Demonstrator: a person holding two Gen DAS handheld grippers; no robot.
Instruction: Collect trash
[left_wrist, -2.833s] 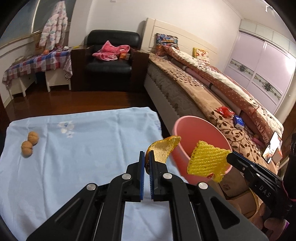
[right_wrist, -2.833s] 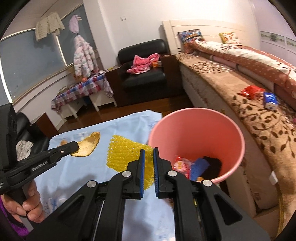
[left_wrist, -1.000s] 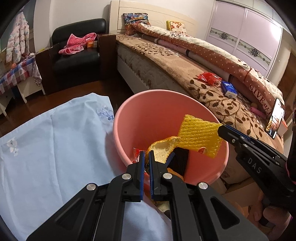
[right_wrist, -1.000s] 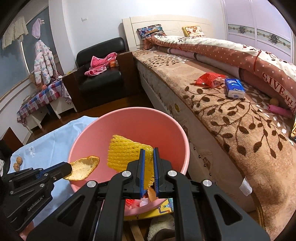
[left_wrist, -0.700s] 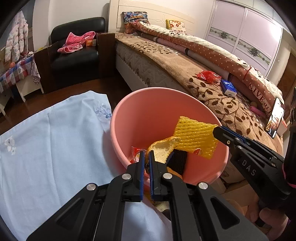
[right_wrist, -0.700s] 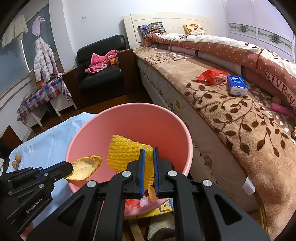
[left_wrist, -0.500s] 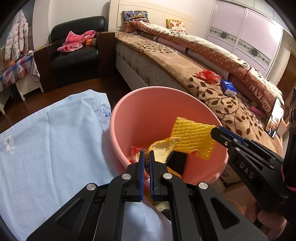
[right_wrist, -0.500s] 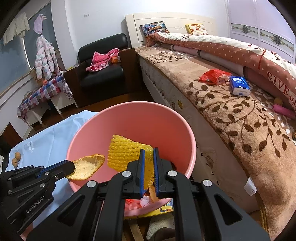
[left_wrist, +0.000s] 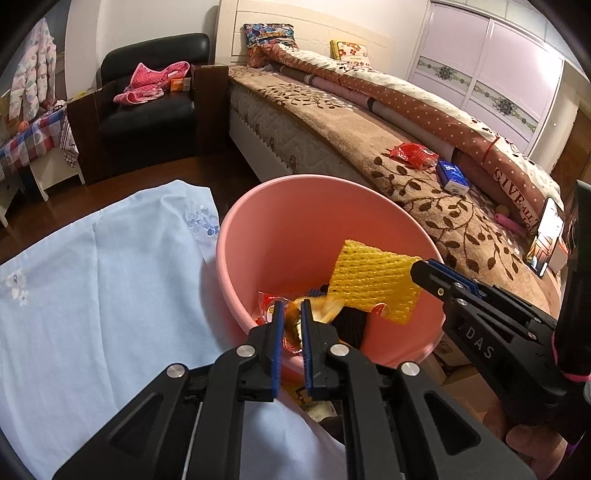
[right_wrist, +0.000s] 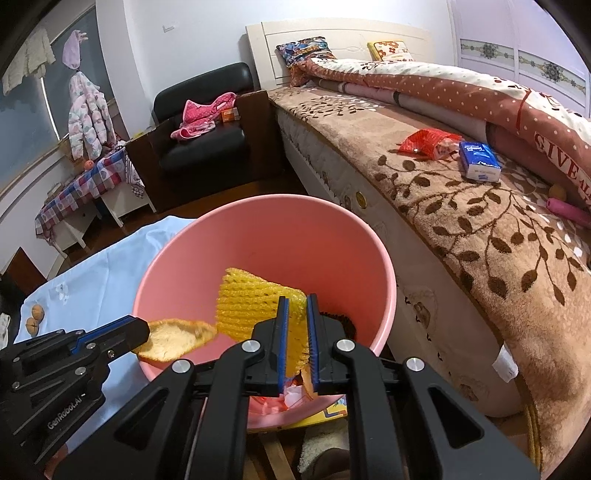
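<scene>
**Peel slipping loose over the pink bin**

The left gripper, jaws opening, has the curled orange peel between them above the pink bin; half a second ago it was pinched tight. The right gripper stays clamped on the yellow foam net, now lower inside the rim.

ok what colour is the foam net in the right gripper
Yellow. The foam net, pinched in the right gripper, shows best in the right wrist view, over the pink bin.
</scene>
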